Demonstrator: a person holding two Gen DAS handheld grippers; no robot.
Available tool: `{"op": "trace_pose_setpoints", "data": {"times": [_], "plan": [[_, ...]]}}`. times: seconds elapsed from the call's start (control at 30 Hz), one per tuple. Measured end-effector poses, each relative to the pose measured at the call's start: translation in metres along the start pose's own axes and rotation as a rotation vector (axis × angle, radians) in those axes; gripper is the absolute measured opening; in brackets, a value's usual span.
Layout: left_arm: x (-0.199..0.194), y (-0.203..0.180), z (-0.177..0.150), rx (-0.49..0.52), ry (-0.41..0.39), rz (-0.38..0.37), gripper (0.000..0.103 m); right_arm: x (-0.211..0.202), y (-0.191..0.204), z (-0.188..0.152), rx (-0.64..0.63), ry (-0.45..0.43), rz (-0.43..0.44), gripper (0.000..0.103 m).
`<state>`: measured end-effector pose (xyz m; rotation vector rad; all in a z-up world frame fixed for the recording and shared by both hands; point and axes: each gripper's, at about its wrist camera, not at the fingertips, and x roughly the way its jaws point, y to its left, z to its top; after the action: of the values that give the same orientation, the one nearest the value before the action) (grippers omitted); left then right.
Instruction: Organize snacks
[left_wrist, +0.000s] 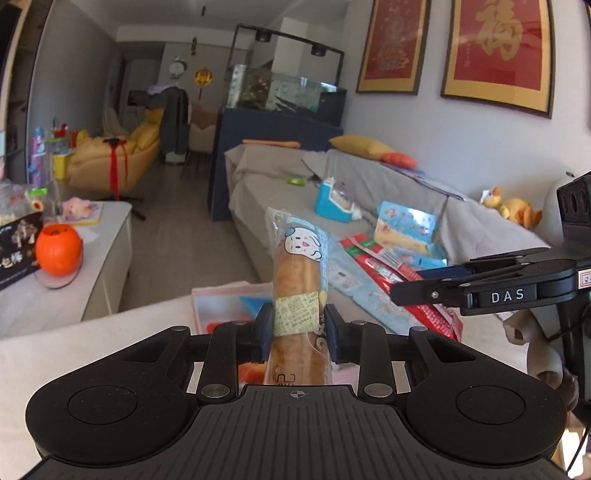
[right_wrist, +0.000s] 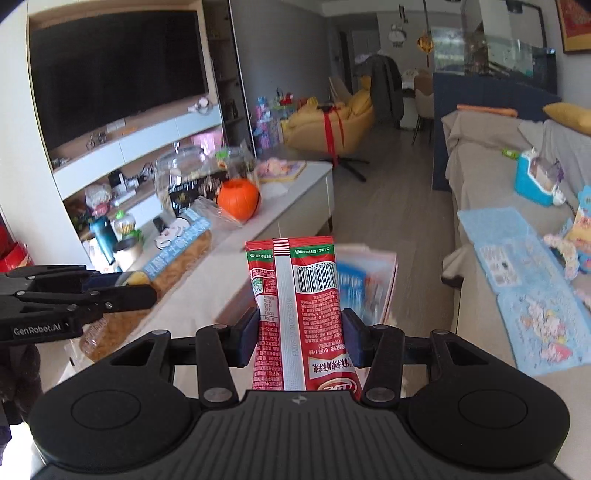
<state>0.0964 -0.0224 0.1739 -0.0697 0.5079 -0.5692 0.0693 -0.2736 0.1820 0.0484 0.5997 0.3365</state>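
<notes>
Left wrist view: my left gripper (left_wrist: 299, 328) is clenched on the wrapped bread roll (left_wrist: 297, 273), the blue pads (left_wrist: 266, 325) pressing the packet at its printed label. The roll's long axis runs straight out along my fingers, so most of its length stands forward of the jaws and a short tail runs back under the gripper body. Beyond its tip lies the grey sofa (left_wrist: 258, 184), strewn with blue snack packets (left_wrist: 404, 225) and a blue box (left_wrist: 332, 201). A pink tray (left_wrist: 218, 302) sits just below and beyond the jaws, partly hidden by the roll; I judge it the likely place to sort into, though nothing here confirms that. My right gripper (left_wrist: 399, 291) enters from the right edge at about the same height, carrying a red packet (left_wrist: 406, 295).

Right wrist view: my right gripper (right_wrist: 301, 332) grasps the red snack packet (right_wrist: 295, 295) across its width, seam side up, long axis likewise pointing forward along the fingers. The same tray (right_wrist: 369, 280), blurred, lies directly behind the packet's top edge, nearer to this claw than to the other. My left gripper (right_wrist: 147, 291) shows at the left edge with the roll (right_wrist: 177, 258) slanting away from it over the low white table (right_wrist: 303, 192). Both items are held clear of any surface; the coming placement turns on lowering each packet tip-first toward the tray ahead
</notes>
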Motion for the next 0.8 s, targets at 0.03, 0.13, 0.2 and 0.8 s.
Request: {"op": "trace_pose_setpoints", "data": {"times": [0.03,0.13,0.2,0.8], "plan": [[0.018,0.007,0.009,-0.023,0.030,-0.018,0.035,0.007,0.001,0.016,0.001,-0.013,-0.005,0.048],[0.079,0.040,0.012,-0.145,0.090,-0.014,0.035,0.045,-0.002,0.051,0.053,0.004,-0.051,0.061],[0.096,0.055,0.001,-0.198,0.090,0.031,0.035,0.073,-0.008,0.057,0.067,0.006,-0.077,0.065],[0.001,0.004,-0.180,-0.079,0.173,0.358,0.035,0.087,0.058,-0.126,-0.098,0.154,-0.084,0.079]]}}
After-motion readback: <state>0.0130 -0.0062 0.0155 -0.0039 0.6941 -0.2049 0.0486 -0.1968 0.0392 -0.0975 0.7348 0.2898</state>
